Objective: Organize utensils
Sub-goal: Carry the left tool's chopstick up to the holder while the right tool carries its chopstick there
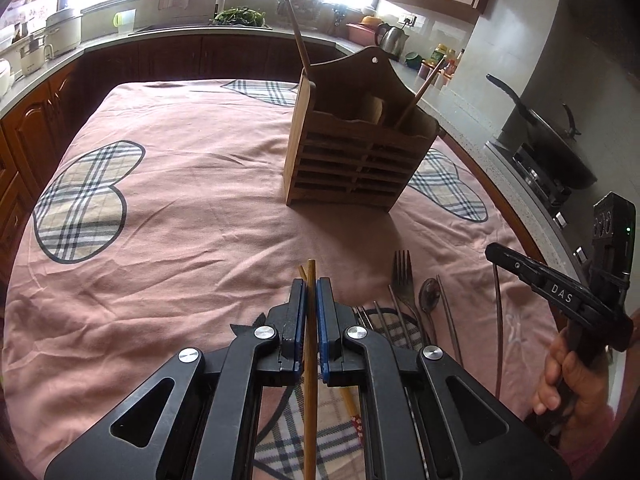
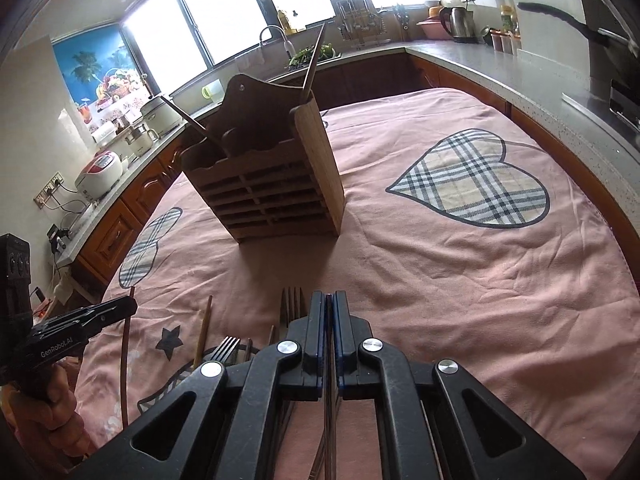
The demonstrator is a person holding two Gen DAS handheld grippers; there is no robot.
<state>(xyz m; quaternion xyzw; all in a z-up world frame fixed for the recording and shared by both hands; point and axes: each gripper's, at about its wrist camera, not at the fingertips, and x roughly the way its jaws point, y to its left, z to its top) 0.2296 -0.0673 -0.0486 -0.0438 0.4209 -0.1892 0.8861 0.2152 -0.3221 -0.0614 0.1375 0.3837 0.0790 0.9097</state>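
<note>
Looking along the left gripper (image 1: 311,294): pads clamped tight on a wooden chopstick (image 1: 310,364) near its top end, shaft running back under the camera. Second wooden tip (image 1: 301,270) just left of it, outside the pads; can't tell whether gripped too. Seen from the right wrist, hangs down from the closed tips.

Right gripper (image 2: 329,304) likewise fully closed, nipping a thin dark stick (image 2: 328,408); material unclear. Seen from the left wrist, hangs down off the fingertips.

Wooden holder (image 1: 360,160) standing upright mid-table on the pink tablecloth (image 1: 180,208), well ahead of both grippers, touching neither. Already holds a long wooden handle (image 1: 298,36) at one end and another wooden stick (image 1: 424,88) at the other, both leaning.

Lying loose on the cloth between the two grippers: fork (image 1: 402,280), spoon (image 1: 430,298), metal chopsticks (image 1: 449,316). Patterned-end chopstick (image 1: 353,406) flat on the cloth under the left gripper. Second fork (image 2: 226,348) near the bottom of the right wrist view, just left of the gripper body.

Right hand (image 1: 576,376) wrapped round its gripper handle at the frame edge.
</note>
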